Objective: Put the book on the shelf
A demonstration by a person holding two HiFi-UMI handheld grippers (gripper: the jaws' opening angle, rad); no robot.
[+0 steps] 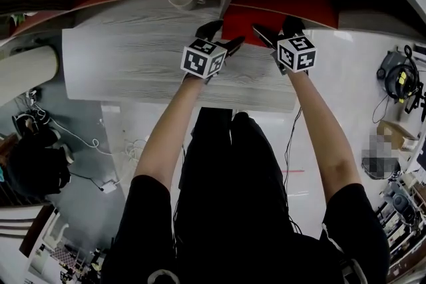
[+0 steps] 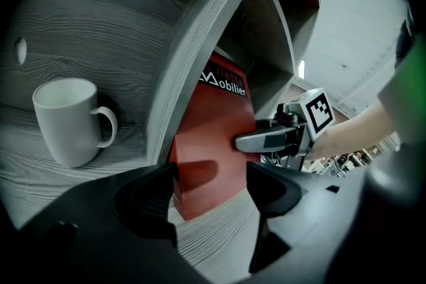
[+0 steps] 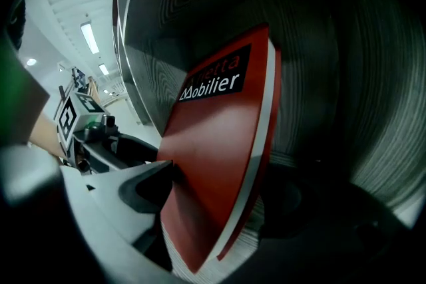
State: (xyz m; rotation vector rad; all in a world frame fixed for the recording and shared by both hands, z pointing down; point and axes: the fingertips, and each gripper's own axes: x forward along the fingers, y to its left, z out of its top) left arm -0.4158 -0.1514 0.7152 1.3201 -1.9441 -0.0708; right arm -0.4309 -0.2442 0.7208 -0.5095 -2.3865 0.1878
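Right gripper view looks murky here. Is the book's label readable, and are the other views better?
Right gripper view: book cover and label sharp, shelf interior at right in deep shadow, fisheye bends edges. Left gripper view: brighter, a shadow on the cover, mug clear. Head view: strong barrel curve, book only a small red patch.

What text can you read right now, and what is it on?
"Mobilier": white, on the black label on the red book cover.
"...etta": red word just above it on the same label; its start is unreadable.
The white mug has no print.
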